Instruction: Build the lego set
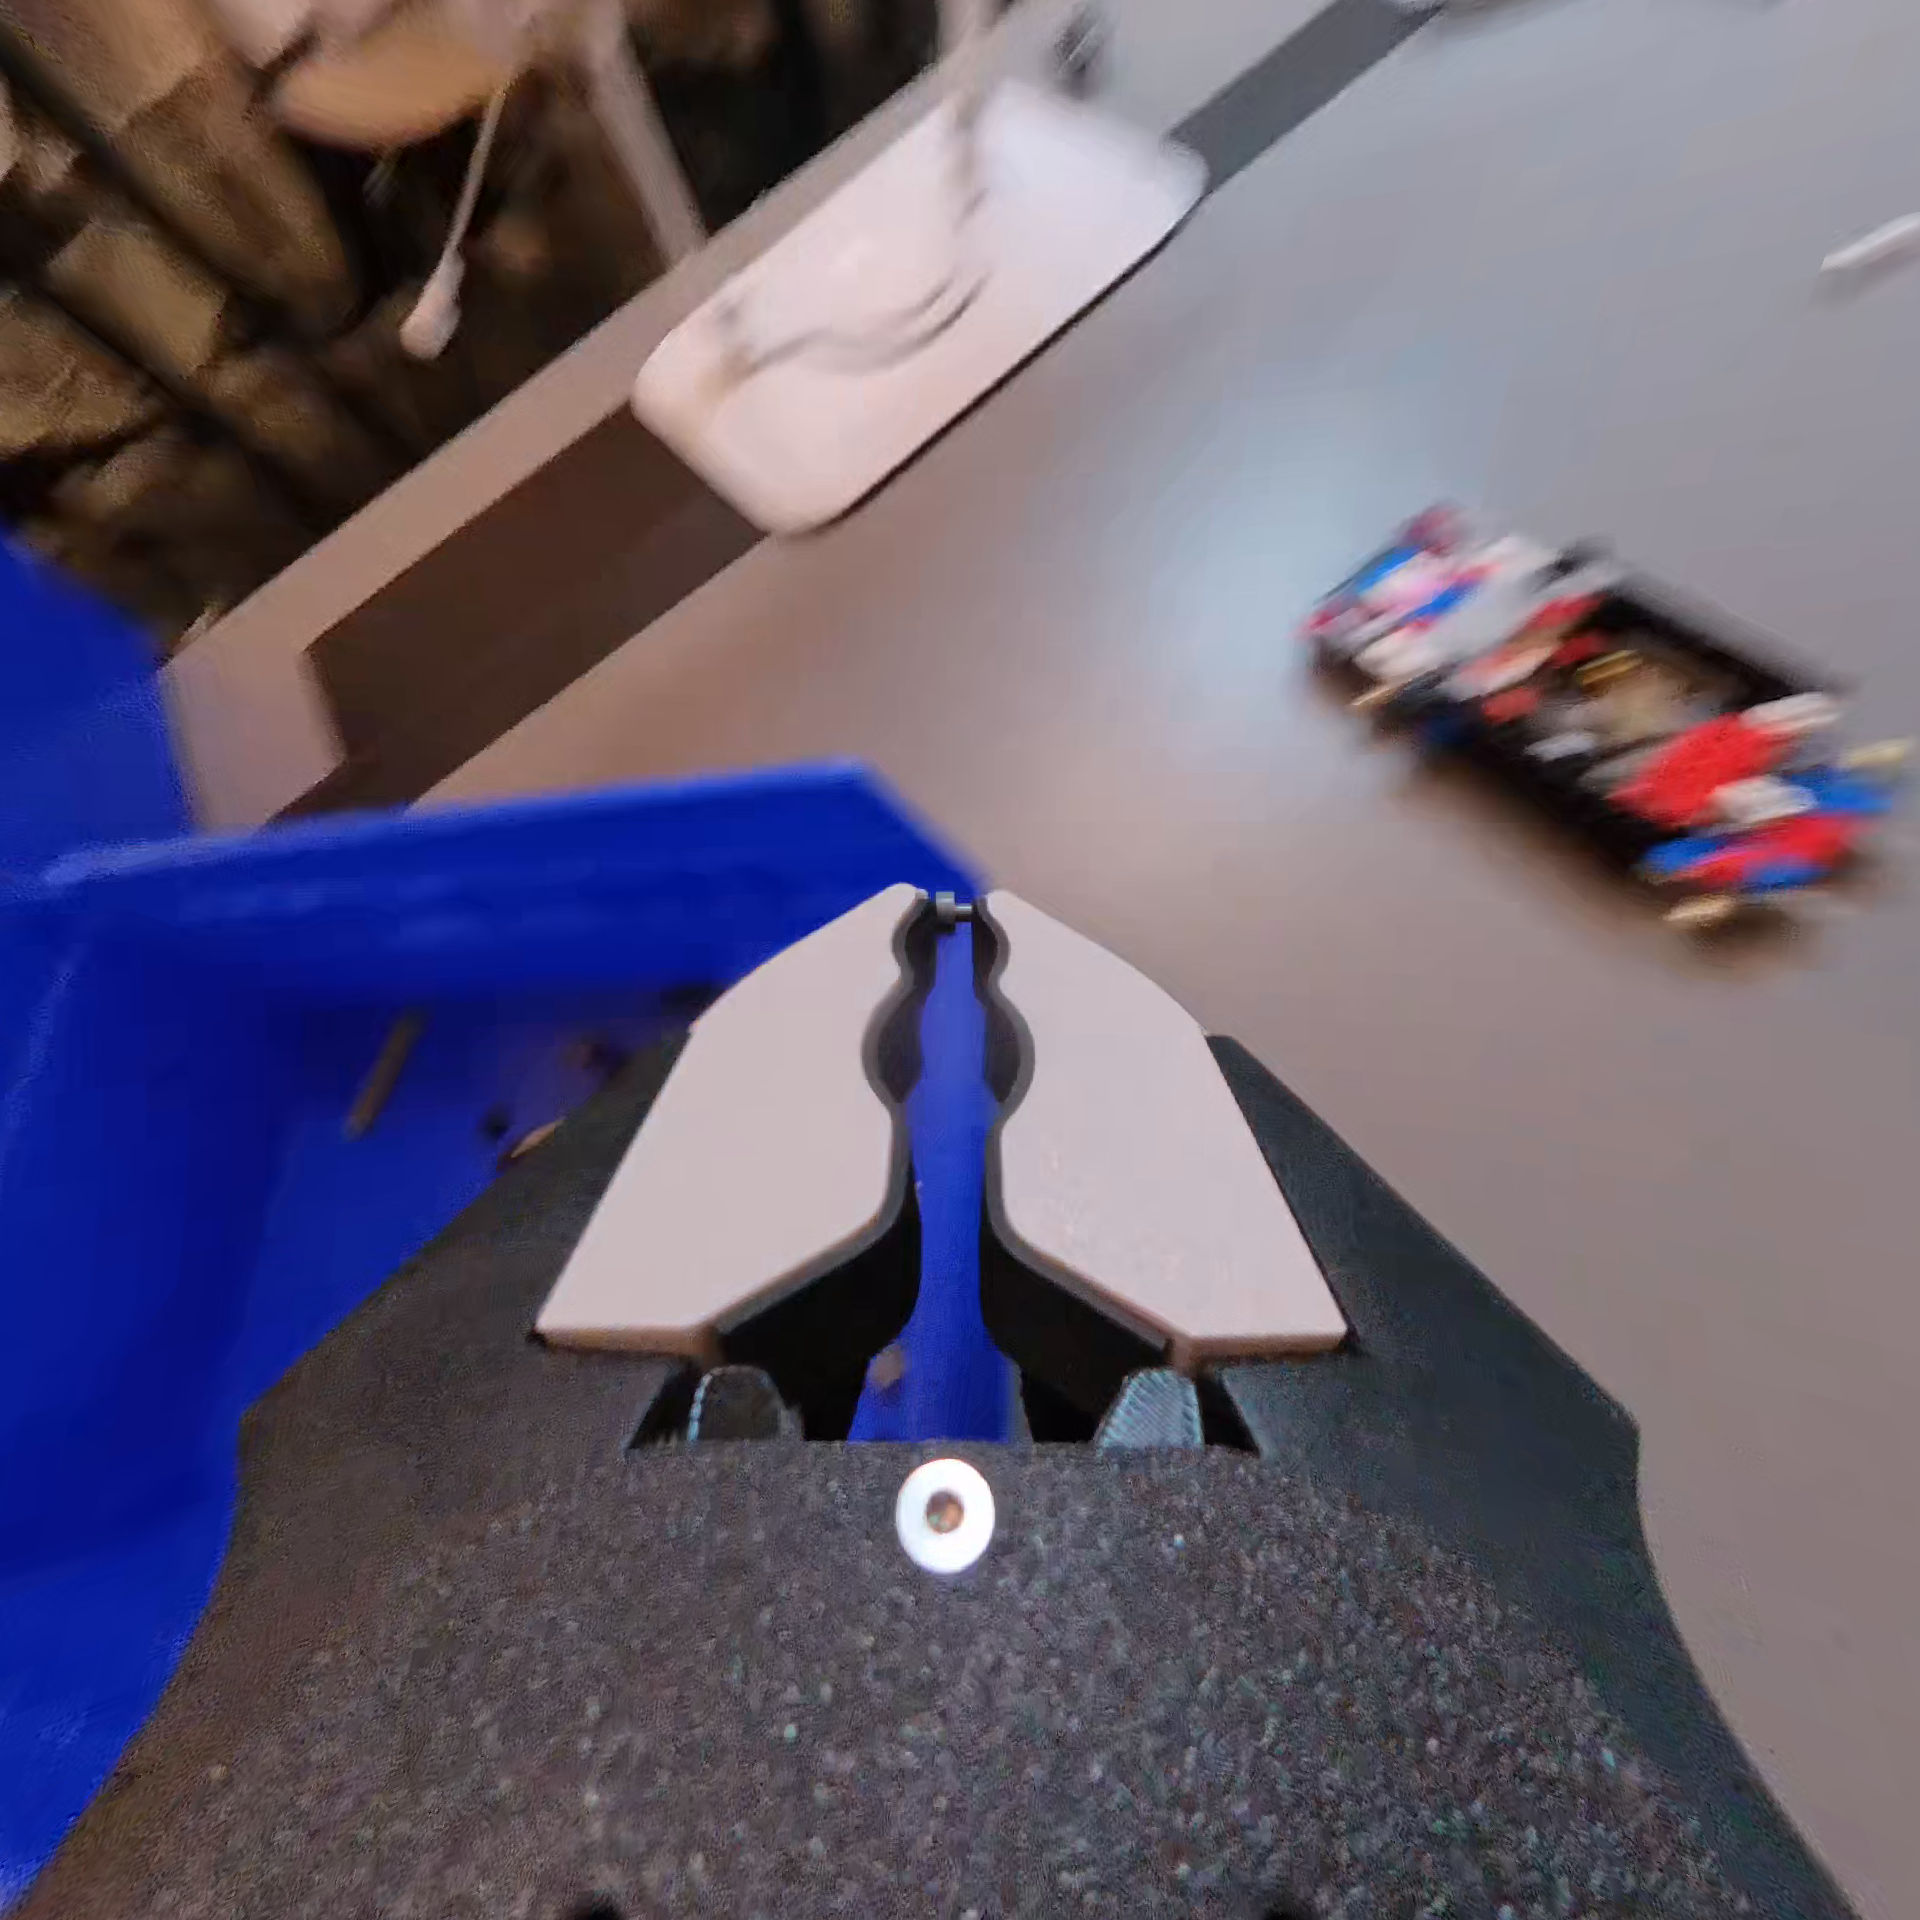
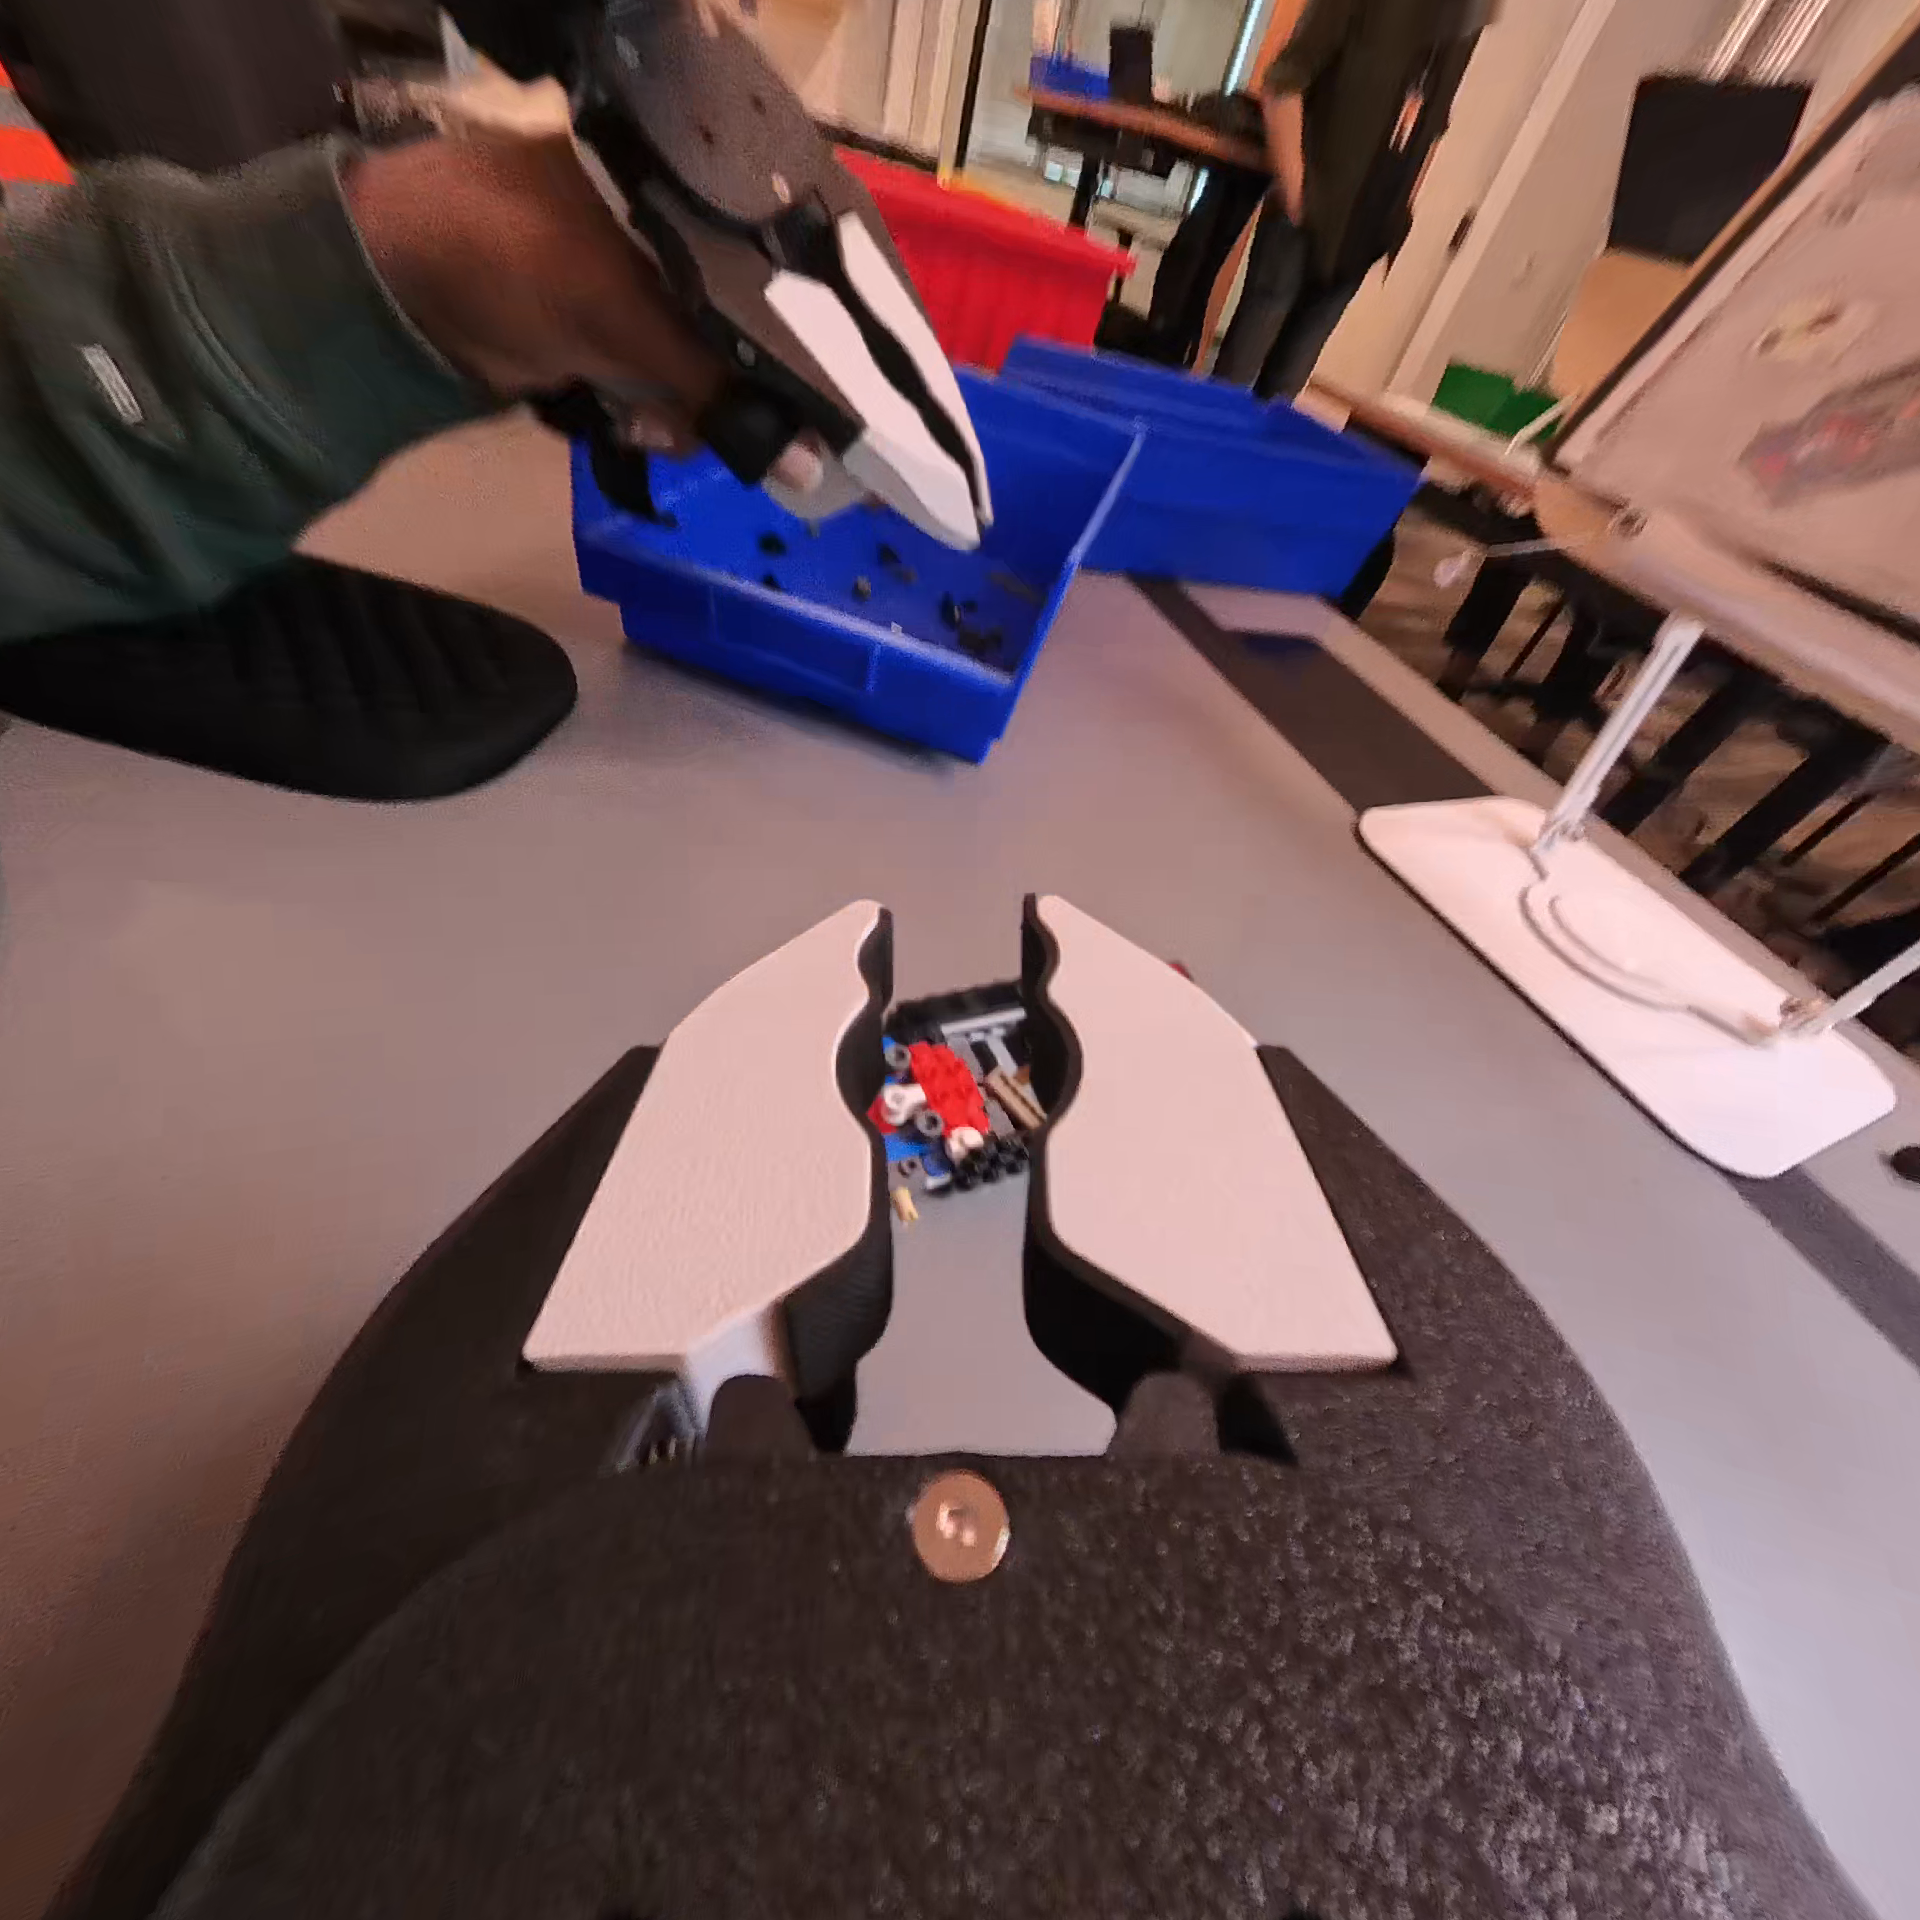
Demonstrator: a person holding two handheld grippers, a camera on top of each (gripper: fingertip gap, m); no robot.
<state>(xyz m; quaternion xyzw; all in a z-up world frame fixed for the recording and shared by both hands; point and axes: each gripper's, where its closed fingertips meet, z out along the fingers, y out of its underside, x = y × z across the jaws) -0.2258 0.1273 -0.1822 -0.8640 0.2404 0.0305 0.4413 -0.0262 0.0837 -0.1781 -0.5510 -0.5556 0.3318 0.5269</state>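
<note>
Left gripper pinches a tiny black pin above the blue bin; right gripper, fingers spread, straddles the lego model; next, likely carrying the pin to it.

We count two tongs: left tongs and right tongs. Two blue bins and, plus one red bin. One half-built lego model, one white stand base, all on one desk.
</note>
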